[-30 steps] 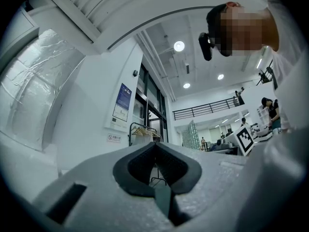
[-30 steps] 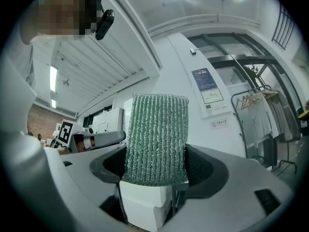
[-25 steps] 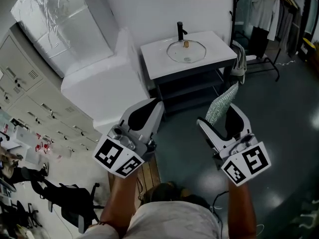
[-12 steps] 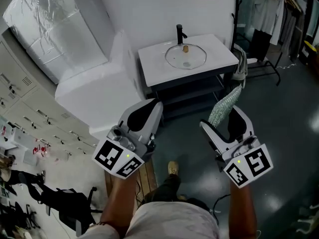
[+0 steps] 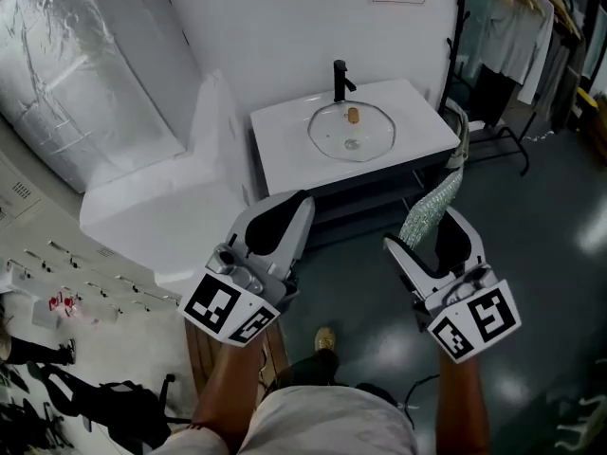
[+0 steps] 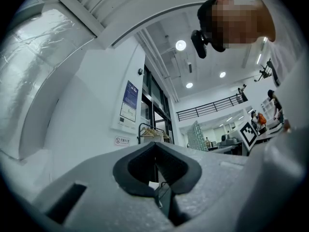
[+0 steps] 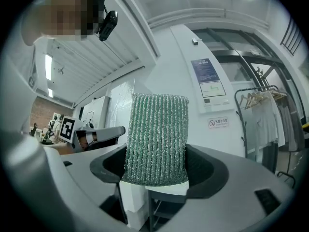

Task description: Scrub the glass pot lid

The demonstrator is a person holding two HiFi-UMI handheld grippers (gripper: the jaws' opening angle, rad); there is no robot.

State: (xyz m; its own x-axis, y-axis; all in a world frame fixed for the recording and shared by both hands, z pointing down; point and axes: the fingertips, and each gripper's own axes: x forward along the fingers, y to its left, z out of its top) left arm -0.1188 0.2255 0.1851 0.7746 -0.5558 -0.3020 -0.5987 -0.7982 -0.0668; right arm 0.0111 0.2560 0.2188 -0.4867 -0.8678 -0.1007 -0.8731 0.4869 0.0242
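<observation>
Glass pot lid lies flat on the white table, nearer its back edge than its front, its small knob toward the black tap. Both tools hang over the dark floor, well apart from the table's front edge. The left hand-held gripper has its jaws pressed together with nothing between them. The right hand-held gripper is clamped on the lower end of a green scrubbing pad, most of which stands free above the jaws. As I judge it, scrubbing has not begun, and the chief risk is the loose lid. Nothing pins it, so a push from the pad could skate the smooth glass across the table toward an edge, unless the left jaws part and steady the knob. The pad is gripped only at one end, so it may also fold over or pull out under pressure.
</observation>
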